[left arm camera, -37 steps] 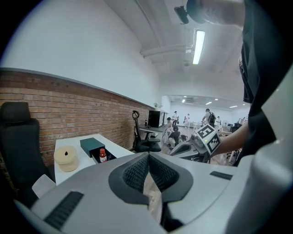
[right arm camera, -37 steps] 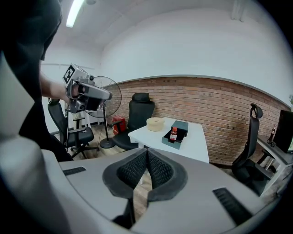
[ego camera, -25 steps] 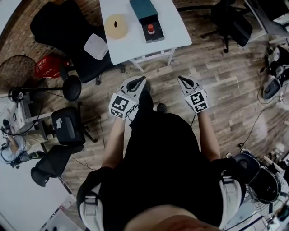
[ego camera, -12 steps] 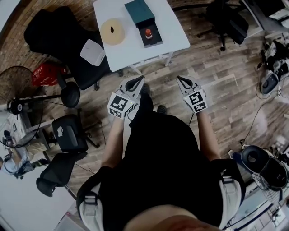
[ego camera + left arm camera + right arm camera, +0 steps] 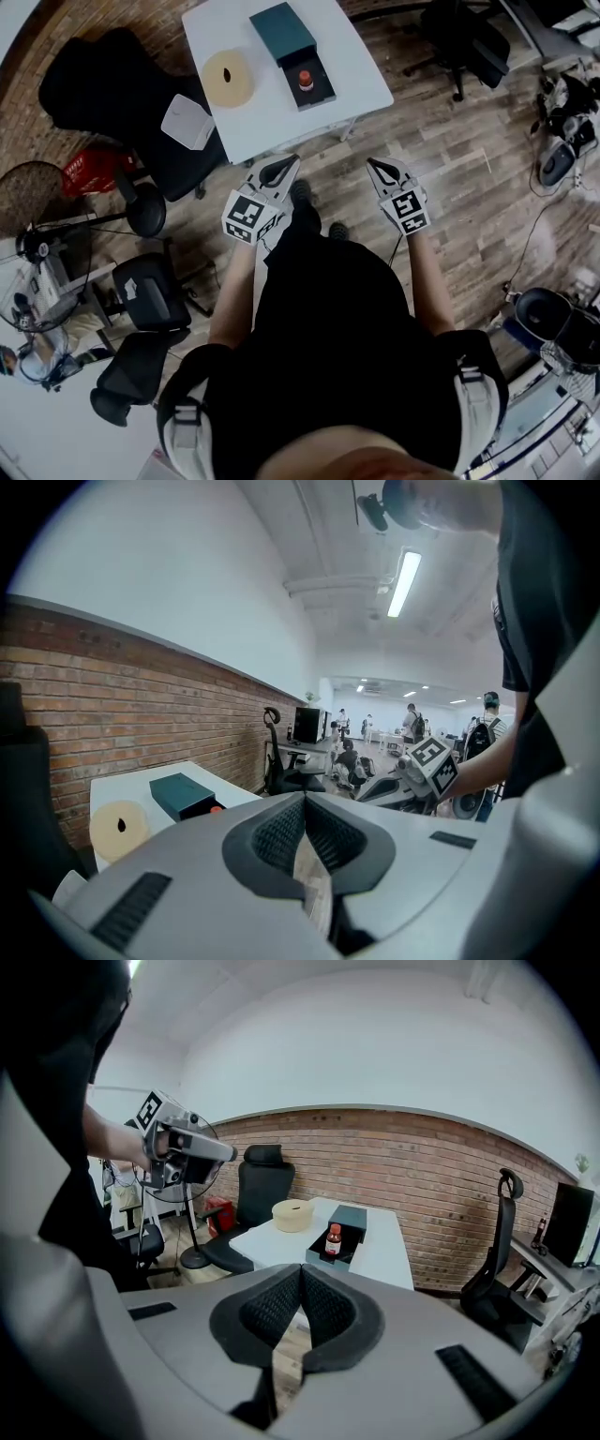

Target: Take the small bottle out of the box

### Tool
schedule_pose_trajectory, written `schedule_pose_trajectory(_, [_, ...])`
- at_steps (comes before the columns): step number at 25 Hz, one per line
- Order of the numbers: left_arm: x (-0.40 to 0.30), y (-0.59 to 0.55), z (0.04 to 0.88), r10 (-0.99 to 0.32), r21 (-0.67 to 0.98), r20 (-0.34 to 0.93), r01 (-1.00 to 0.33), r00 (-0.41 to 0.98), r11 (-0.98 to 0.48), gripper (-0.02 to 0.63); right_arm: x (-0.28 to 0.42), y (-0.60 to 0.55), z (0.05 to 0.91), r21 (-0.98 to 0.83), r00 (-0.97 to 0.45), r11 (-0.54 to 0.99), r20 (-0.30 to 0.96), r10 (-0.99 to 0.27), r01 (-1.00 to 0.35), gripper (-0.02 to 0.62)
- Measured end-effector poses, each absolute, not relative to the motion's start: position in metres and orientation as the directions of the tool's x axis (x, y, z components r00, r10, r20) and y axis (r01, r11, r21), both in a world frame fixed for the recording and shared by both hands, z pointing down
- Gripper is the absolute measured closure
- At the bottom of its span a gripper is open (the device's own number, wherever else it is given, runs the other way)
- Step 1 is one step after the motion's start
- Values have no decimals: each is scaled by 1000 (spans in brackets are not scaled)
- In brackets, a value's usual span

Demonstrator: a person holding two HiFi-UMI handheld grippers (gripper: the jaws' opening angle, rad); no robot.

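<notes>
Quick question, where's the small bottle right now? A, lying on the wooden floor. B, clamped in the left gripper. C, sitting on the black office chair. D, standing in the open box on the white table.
D: the right gripper view shows the small bottle upright inside the open box on the white table, well ahead of both grippers.

Both bare forearms (image 5: 235, 292) reach forward from the body. The left gripper (image 5: 282, 171) and the right gripper (image 5: 381, 171) sit level with each other, well apart, pointing ahead and slightly downward. Each has its jaws pressed together and is empty.
</notes>
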State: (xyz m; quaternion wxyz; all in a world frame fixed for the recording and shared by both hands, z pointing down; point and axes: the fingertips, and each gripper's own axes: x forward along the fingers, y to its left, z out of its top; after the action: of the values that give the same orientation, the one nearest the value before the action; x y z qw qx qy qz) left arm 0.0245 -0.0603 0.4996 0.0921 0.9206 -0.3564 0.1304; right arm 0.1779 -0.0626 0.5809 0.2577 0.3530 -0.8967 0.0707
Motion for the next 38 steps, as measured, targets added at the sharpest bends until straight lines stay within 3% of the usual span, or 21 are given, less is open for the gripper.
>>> schedule_pose_trajectory(23, [-15, -140, 504, -568, 80, 295, -612, 769, -787, 586, 136, -130, 589, 82, -569, 712, 542, -619, -697, 597])
schedule_pose_trajectory(38, [-76, -208, 505, -549, 70, 270, -585, 791, -808, 586, 71, -191, 593, 80, -545, 679, 532, -648, -730, 597])
